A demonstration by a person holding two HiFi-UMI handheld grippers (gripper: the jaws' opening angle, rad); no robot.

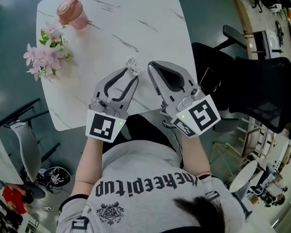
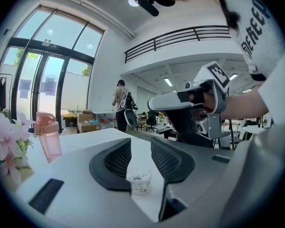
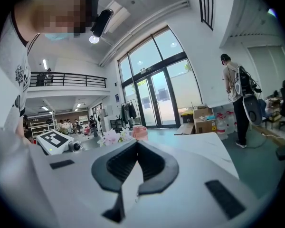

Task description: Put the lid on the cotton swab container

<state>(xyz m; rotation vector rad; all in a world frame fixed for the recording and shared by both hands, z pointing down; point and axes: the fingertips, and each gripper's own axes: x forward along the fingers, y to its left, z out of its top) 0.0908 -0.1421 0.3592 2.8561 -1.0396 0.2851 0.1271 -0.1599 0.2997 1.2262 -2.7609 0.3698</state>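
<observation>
Approach step. The open cotton swab container stood on the worktop, framed ungripped by the left claw, its jaws parted. The right claw was closed, apparently empty. No lid showed; the next move required locating it.

Grey T-shirt, black lettering and crest across chest, lower centre of frame. Mid-frame, left gripper and right gripper: light-grey shells, black ribbed pads, white cube with black square markers at each rear, green lamp lit.
</observation>
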